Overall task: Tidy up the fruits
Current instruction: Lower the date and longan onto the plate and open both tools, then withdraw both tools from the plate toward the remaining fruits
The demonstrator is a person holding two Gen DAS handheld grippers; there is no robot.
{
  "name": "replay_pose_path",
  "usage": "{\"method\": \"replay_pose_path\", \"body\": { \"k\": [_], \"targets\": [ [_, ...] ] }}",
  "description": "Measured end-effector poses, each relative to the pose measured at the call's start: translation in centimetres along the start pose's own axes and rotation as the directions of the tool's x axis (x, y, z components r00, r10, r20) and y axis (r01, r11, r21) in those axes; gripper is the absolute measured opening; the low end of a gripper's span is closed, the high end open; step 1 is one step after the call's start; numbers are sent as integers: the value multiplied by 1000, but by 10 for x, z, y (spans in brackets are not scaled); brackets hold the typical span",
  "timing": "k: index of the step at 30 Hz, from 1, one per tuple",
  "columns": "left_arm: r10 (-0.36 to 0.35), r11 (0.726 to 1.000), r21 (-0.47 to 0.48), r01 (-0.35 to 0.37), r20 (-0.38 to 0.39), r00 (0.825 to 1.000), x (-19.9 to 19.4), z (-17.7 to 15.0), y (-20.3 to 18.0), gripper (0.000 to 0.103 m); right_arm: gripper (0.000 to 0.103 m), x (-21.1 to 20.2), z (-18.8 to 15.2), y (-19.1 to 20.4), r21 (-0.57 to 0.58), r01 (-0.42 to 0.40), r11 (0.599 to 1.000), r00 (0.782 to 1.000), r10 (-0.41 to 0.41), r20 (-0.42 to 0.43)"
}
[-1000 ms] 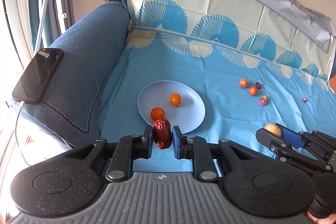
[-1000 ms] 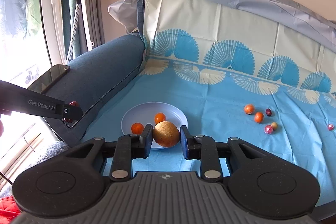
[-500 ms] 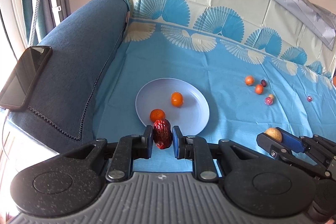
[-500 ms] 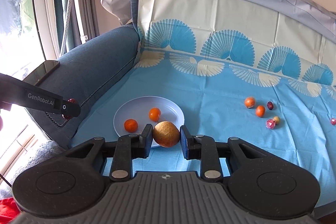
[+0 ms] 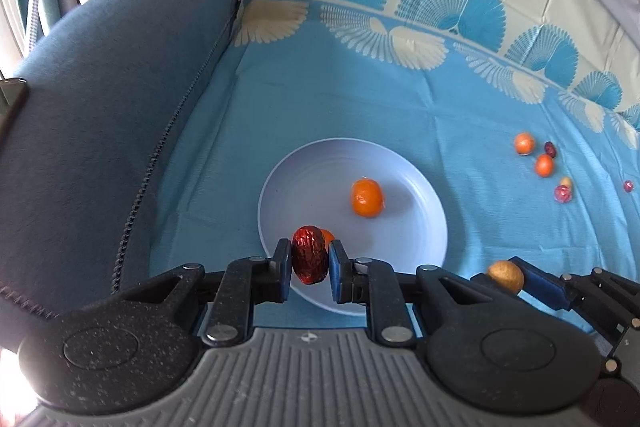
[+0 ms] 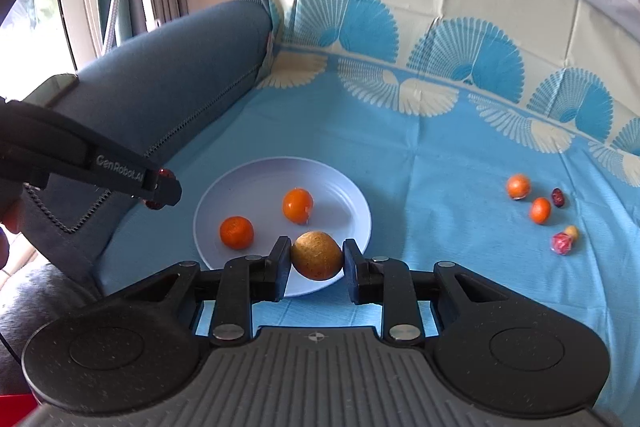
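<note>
My left gripper [image 5: 307, 261] is shut on a wrinkled red date [image 5: 308, 259], held over the near left rim of a pale blue plate [image 5: 420, 211]. The plate holds two small oranges [image 5: 366, 197]; one is partly hidden behind the date. My right gripper [image 6: 316, 257] is shut on a round tan fruit [image 6: 317, 255], held over the plate's near rim [image 6: 352, 195]. It also shows in the left wrist view [image 5: 505, 275]. The left gripper shows at the left of the right wrist view [image 6: 160, 187].
Several small fruits lie on the blue cloth at the right: two oranges [image 6: 519, 186], a dark date [image 6: 557, 196], a pink one [image 6: 561, 243]. A blue sofa armrest [image 5: 100, 75] rises at the left with a phone [image 6: 56, 87] on it.
Both grippers have moved forward and closer over the plate, each still holding its fruit. The plate looks larger and nearer in both views.
</note>
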State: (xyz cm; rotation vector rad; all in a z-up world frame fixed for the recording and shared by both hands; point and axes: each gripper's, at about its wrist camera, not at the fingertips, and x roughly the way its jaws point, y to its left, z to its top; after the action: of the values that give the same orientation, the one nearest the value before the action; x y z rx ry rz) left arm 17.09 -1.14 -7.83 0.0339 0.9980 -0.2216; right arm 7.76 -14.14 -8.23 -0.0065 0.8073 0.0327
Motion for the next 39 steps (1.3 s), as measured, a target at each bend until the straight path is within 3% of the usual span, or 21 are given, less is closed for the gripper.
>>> {"method": "replay_pose_path", "body": {
  "k": [11,12,13,14,15,16,17,20,26,29,34,39],
  "targets": [
    [47,999,2,-47,-70,996,84,20,5,21,29,86,-5,2,-22,-19,1000,993,16,-115],
    [36,999,10,-35,-65,997,87,21,5,34,30,92,-5,2,-29,-19,999,992,15,-125],
    [30,999,23,-29,-60,998,88,23,3,68,30,97,-4,2,-34,-19,999,991,14,-134],
    [41,999,29,-39,-47,998,87,25,2,85,37,102,-2,2,-41,-21,999,990,15,-142],
    [62,998,27,-62,-11,998,81,26,1,103,53,104,1,1,-47,-14,999,989,7,-145],
    [74,997,25,-75,36,997,72,27,1,103,62,104,5,1,-51,1,999,991,-8,-136],
    [74,996,36,-77,60,995,64,27,-1,103,77,100,9,-1,-49,19,999,993,-25,-116],
    [85,994,57,-88,65,994,41,26,-1,103,94,79,16,-7,-23,44,999,996,-45,-73],
    [168,984,57,-171,60,984,-14,-11,5,103,100,14,-3,-16,64,-18,998,992,26,-126],
    [157,986,45,-159,38,987,-44,-36,11,103,101,-23,-19,-9,63,-27,998,991,35,-128],
    [159,987,-14,-159,77,984,-90,-68,18,103,102,-73,-36,6,35,-17,999,998,19,-59],
    [161,987,-10,-161,144,977,-129,-81,14,103,102,-107,-41,12,14,11,1000,999,-12,31]
  ]
}}
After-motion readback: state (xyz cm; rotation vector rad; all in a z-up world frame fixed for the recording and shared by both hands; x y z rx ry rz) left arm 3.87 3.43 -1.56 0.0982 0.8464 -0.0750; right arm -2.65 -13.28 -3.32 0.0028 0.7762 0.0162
